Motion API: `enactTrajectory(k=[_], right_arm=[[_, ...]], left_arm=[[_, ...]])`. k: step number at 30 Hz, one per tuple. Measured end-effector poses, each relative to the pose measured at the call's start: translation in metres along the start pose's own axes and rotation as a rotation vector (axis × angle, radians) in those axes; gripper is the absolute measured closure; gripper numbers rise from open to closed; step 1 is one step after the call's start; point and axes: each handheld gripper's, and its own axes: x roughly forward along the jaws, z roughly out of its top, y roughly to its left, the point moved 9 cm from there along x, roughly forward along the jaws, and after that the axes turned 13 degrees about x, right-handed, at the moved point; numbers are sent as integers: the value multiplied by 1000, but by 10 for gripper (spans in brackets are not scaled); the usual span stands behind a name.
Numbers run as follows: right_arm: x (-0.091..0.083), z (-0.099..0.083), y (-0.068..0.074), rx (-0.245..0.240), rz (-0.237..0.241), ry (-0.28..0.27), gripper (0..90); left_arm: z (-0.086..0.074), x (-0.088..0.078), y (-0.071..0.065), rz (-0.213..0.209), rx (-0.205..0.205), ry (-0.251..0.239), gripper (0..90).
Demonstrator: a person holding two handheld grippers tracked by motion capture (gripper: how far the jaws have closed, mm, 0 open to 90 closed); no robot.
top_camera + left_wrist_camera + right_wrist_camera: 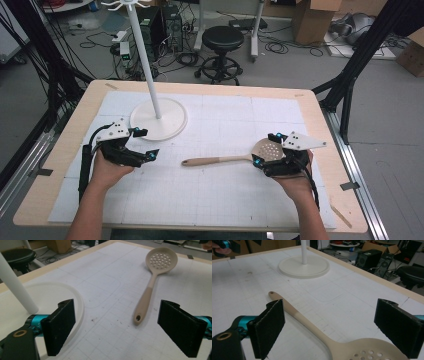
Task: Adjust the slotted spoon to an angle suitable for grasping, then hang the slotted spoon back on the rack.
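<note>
We see a beige slotted spoon (227,158) lying flat on the white gridded mat (220,200) that covers the wooden table (320,120), its perforated bowl toward the person's right and its handle pointing left. The right gripper (264,150) sits at the bowl end with its jaws spread wide; in the right gripper view the spoon (337,342) lies between the two black pads (268,327), touching neither that we can tell. The left gripper (145,144) rests near the mat's left side, jaws also wide apart and holding nothing, with the spoon (152,282) ahead of it and apart from it. Just beside the left gripper stands a white stand (159,117), a round base with an upright pole.
</note>
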Motion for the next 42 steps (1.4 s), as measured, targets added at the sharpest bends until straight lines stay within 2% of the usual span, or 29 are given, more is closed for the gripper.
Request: enactTrajectory(k=[3,8,11,13,23,25,32,35,39,42], right_arm=[[0,0,1,-2,0,2,88],[-1,1,1,-9,4,-2,88],[-2,1,2,-7,5,-1,88],[-3,1,3,-8,8,1,87],[-2,1,4,-16,15,1,88],[-2,0,4,-7,16,9,88],[2,7,6,-35,18,26,87],[8,12,10,-55,28,45,87],[25,18,16,-99,46,115,87],[41,21,22,-128,79,169,87]], left_arm=[[1,-4,2,10,-7,-15,114],[7,-14,6,24,-26,-68,60],[8,-19,9,35,-31,-89,55],[8,-21,9,27,-39,-103,55],[9,-22,9,35,-19,-106,55],[9,-21,10,34,-22,-104,55],[9,-25,13,42,-30,-118,55],[9,-28,15,54,-25,-113,55],[10,-31,16,63,-23,-114,55],[10,-33,17,70,-22,-114,55]])
